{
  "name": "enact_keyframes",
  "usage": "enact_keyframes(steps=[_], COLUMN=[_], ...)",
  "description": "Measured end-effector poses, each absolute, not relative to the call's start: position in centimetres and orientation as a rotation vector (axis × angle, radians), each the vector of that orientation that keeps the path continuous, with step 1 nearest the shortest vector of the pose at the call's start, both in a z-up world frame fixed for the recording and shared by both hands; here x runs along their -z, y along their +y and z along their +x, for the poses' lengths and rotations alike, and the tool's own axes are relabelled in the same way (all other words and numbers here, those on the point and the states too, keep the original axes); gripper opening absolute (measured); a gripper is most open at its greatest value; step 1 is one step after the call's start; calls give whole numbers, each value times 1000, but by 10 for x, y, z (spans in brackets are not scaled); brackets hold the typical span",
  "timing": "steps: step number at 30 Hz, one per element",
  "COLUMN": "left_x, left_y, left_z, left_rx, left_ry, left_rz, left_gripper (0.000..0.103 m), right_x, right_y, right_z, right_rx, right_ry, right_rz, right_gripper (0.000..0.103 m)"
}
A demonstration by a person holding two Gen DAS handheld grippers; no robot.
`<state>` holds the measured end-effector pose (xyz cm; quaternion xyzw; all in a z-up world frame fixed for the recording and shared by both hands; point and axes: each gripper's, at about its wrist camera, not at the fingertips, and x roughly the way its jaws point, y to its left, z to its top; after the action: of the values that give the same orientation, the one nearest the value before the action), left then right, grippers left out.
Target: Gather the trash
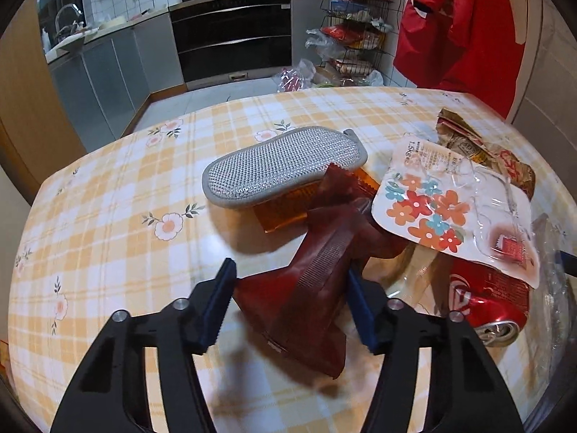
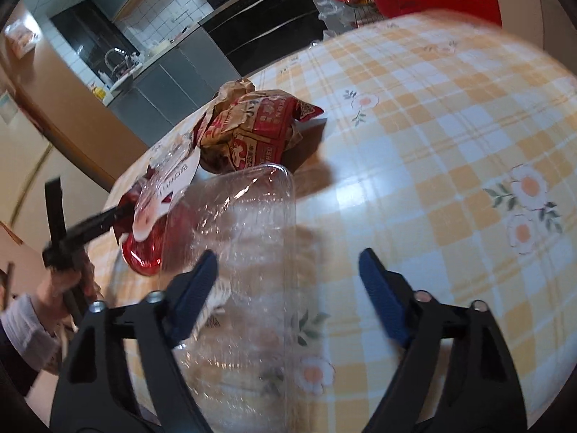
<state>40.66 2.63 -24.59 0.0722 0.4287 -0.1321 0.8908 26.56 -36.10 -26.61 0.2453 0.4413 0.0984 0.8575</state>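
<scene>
Trash pickup, grasp step: your left tongs (image 1: 288, 310) half-closed around the dark red crinkled plastic wrapper (image 1: 310, 288), right tongs (image 2: 288, 296) wide over the clear plastic clamshell tray (image 2: 245, 238); pinch both next, then lift.

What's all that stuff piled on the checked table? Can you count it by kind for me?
Wrappers and packets: 4 (dark red wrapper, orange wrapper, flowered blister card, crumpled brown-red bag)
Red drink can: 1
Clear plastic tray: 1
Grey mesh pad: 1
Total: 7

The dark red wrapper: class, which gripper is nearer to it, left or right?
Left. The left gripper straddles the dark red wrapper, which lies between its pads. The right gripper sits apart over the clear plastic container.
</scene>
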Motion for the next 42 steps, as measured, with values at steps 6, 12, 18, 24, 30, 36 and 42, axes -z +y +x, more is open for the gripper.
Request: enact_keyframes(steps=[6, 12, 18, 24, 30, 36, 42], left_x=[236, 218, 193, 164, 141, 130, 135], left_y=[34, 55, 78, 86, 81, 68, 55], left_z=[388, 362, 329, 291, 244, 192, 142], left_rx=[275, 239, 217, 253, 307, 368, 427], left_ry=[878, 837, 792, 742, 699, 678, 674], left_rz=[148, 111, 49, 12, 7, 25, 35], left_gripper=[34, 31, 31, 31, 31, 31, 31], right_x=[273, 256, 224, 195, 161, 130, 108], right_y=[-357, -360, -363, -359, -349, -338, -326], right_z=[268, 254, 236, 220, 197, 170, 142], right_rx=[-225, -208, -190, -202, -232, -258, -279], right_ry=[958, 902, 820, 764, 699, 637, 590], right_rz=[564, 563, 531, 507, 482, 441, 402], right_gripper=[17, 10, 10, 10, 10, 10, 10])
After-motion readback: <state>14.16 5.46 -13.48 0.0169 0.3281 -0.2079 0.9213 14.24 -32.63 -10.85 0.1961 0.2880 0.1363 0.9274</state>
